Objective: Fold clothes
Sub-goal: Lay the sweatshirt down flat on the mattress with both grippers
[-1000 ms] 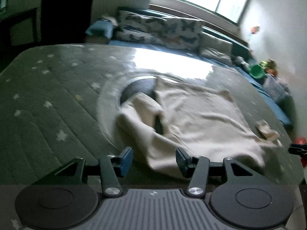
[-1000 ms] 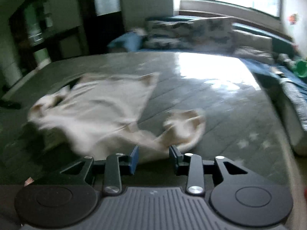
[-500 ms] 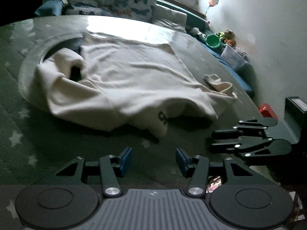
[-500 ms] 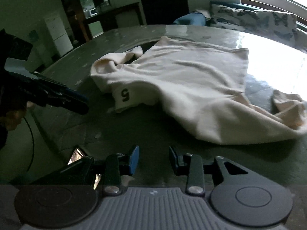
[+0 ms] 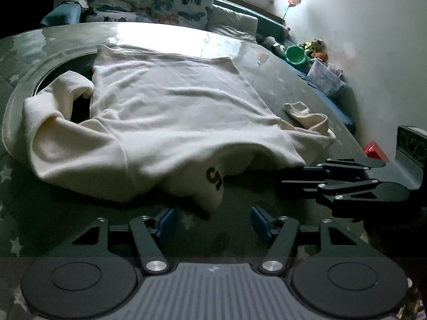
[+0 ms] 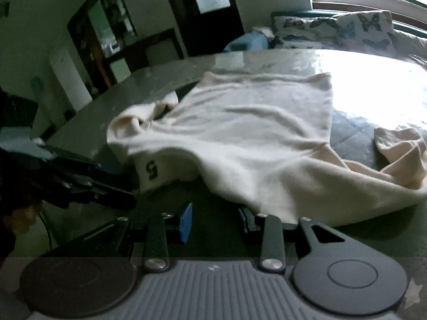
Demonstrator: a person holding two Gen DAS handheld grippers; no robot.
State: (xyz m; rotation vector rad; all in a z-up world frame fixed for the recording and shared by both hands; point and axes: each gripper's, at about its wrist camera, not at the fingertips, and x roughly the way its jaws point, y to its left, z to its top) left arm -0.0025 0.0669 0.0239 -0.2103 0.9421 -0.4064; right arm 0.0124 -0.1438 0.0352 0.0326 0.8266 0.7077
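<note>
Left wrist view looks over the cream sweatshirt (image 5: 170, 122), which lies spread on the dark green star-printed table cover (image 5: 32, 213), its body fairly flat and both sleeves bunched at its sides. A flap at the sweatshirt's near edge (printed with a black "5") (image 5: 214, 178) droops toward the left gripper (image 5: 210, 222), whose blue-padded jaws stand spread apart just short of that flap, holding nothing. The right gripper (image 5: 344, 184) shows side-on to the right of the flap, low over the cover; its fingers look nearly together from this angle, but I cannot tell its state here.

In the right wrist view, that right gripper (image 6: 214, 221) has its jaws parted and empty, with the right-hand pad right at the sweatshirt's near hem. The left gripper (image 6: 101, 186) sits to the left of the "5" flap. Beyond the sweatshirt's far edge, butterfly-print cushions (image 5: 157, 2) line a bench under the window, and a green bucket (image 5: 295, 54) sits beyond the sweatshirt's right sleeve.
</note>
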